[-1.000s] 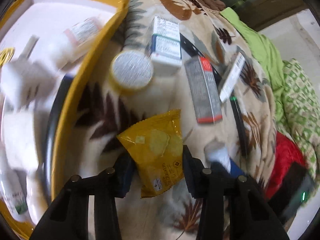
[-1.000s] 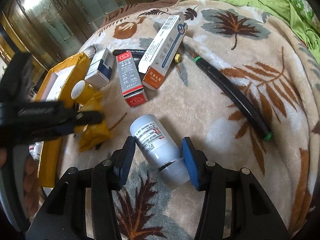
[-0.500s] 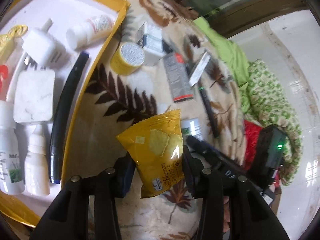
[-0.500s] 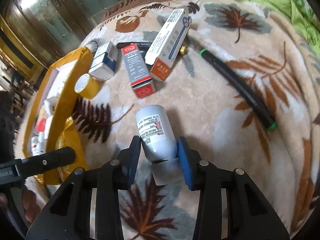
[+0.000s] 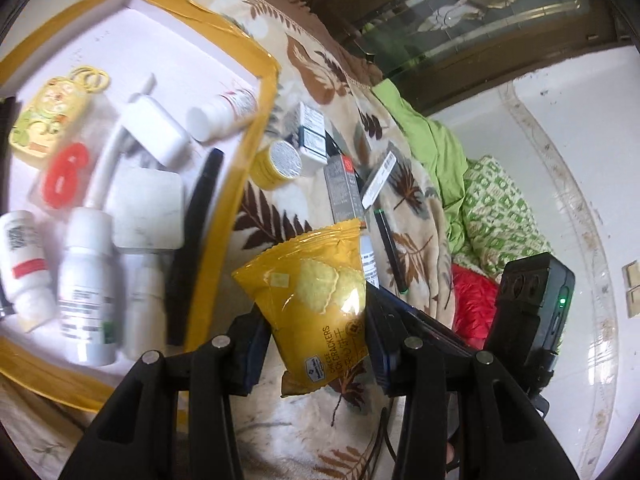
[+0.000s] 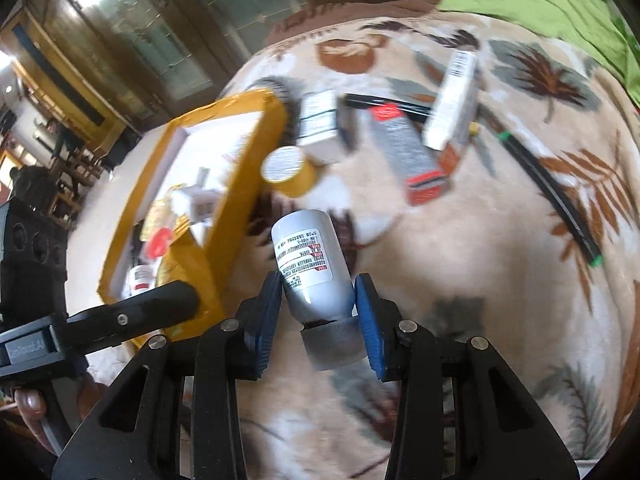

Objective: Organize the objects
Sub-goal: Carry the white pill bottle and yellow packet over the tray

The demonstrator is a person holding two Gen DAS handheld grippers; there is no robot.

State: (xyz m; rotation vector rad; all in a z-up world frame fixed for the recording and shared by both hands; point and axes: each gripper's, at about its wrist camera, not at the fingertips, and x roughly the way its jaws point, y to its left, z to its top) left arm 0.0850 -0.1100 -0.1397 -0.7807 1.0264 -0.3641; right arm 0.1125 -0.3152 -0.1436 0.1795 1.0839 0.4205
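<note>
My left gripper (image 5: 316,354) is shut on a yellow cheese-cracker packet (image 5: 316,296) and holds it above the blanket, just right of the yellow-rimmed tray (image 5: 256,120). My right gripper (image 6: 318,322) is shut on a white pill bottle (image 6: 308,264), lifted off the blanket with its cap toward me. The tray also shows in the right wrist view (image 6: 240,196), to the left of the bottle. It holds white bottles (image 5: 86,276), a black pen (image 5: 196,236), a white charger (image 5: 154,134) and other small items.
On the leaf-patterned blanket (image 6: 500,300) lie a yellow round tin (image 6: 286,172), a white box (image 6: 320,128), a grey box with a red end (image 6: 408,156), a long white box (image 6: 452,104) and a black pen (image 6: 548,184). The left gripper's arm (image 6: 100,324) crosses the lower left.
Both grippers have risen with their loads. The left one moved up and back from the tray, showing more of it. The right one lifted the bottle off the blanket and swung toward the tray.
</note>
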